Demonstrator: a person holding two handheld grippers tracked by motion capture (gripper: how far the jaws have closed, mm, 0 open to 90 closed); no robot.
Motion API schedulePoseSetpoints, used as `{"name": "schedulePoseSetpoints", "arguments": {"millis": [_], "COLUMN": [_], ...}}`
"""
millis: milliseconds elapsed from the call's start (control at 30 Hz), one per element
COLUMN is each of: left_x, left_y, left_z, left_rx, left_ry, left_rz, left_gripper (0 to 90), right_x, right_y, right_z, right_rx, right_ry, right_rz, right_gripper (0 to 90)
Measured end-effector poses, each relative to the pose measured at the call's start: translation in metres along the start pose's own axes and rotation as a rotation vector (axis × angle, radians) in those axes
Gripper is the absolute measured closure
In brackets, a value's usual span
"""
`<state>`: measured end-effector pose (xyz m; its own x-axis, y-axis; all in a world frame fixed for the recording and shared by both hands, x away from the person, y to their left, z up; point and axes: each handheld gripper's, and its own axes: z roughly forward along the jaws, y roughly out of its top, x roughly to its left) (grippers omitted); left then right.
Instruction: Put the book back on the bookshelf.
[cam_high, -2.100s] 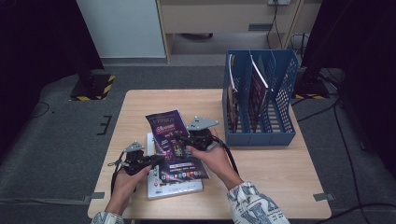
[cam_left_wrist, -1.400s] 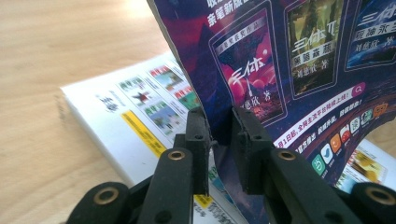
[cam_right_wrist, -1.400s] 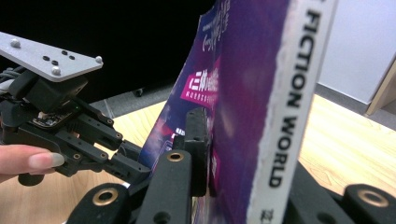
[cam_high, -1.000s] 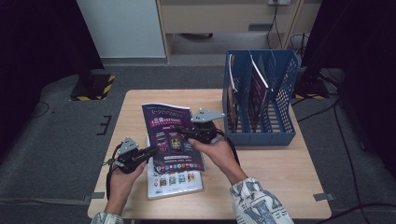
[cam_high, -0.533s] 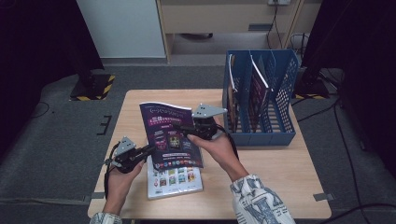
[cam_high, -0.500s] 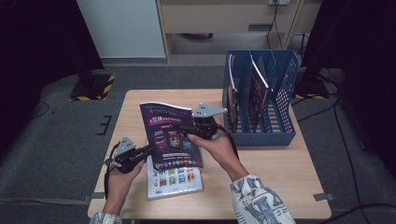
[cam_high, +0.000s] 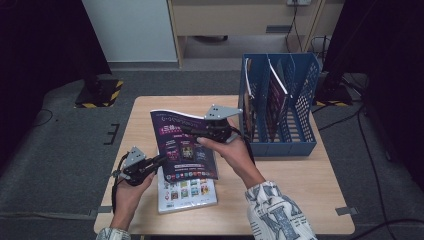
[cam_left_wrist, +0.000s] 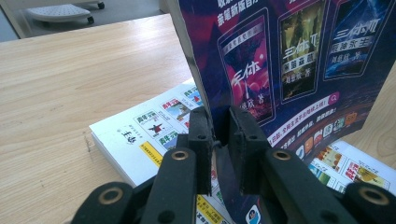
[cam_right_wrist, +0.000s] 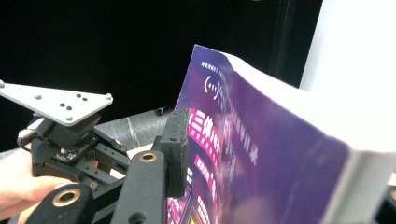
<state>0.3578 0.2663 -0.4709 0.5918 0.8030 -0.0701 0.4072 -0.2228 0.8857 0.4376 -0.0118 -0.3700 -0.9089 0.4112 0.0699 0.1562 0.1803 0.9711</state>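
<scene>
A purple magazine (cam_high: 182, 145) is held tilted up above the table. My left gripper (cam_high: 161, 160) is shut on its lower left corner; in the left gripper view the jaws (cam_left_wrist: 219, 135) pinch the bottom edge of the purple magazine (cam_left_wrist: 289, 60). My right gripper (cam_high: 189, 131) grips the right side of the cover, and its jaws have just been opening a little with the magazine still between them. In the right gripper view one finger (cam_right_wrist: 176, 149) lies against the purple cover (cam_right_wrist: 261, 158). A white magazine (cam_high: 187, 192) lies flat underneath.
A blue file rack (cam_high: 280, 145) stands at the table's right rear with several magazines upright in it. The wooden table (cam_high: 300, 185) is bare to the right front. The white magazine (cam_left_wrist: 140, 135) lies just under my left gripper.
The purple magazine has been lifted off the white one and stood more upright. My right gripper rose and moved back with it. The left hand stayed where it was.
</scene>
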Motion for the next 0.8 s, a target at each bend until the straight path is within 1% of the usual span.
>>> {"name": "schedulePoseSetpoints", "arguments": {"millis": [100, 200, 333, 600, 800], "left_x": [0.0004, 0.0004, 0.0004, -0.0002, 0.0003], "left_y": [0.0001, 0.0002, 0.0, 0.0005, 0.0003], "left_z": [-0.0003, -0.0006, -0.0015, -0.0023, -0.0023], "left_rx": [0.0, 0.0, -0.001, -0.001, -0.003], "left_ry": [-0.002, -0.001, 0.0, 0.001, -0.002], "left_rz": [0.002, 0.004, 0.006, 0.013, 0.013], "left_gripper": [79.2, 79.2, 79.3, 79.5, 79.5], "right_x": [-0.0012, -0.0021, -0.002, -0.0017, -0.0016], "right_y": [0.0015, 0.004, 0.0064, 0.0069, 0.0065], "right_z": [0.0008, 0.0013, 0.0025, 0.0064, 0.0062], "right_rx": [0.006, 0.015, 0.014, 0.014, 0.008], "right_ry": [0.004, 0.002, 0.004, 0.02, 0.013], "right_rz": [0.005, 0.008, 0.002, 0.024, 0.026], "right_gripper": [65.2, 69.1, 72.2, 70.7, 74.7]}}
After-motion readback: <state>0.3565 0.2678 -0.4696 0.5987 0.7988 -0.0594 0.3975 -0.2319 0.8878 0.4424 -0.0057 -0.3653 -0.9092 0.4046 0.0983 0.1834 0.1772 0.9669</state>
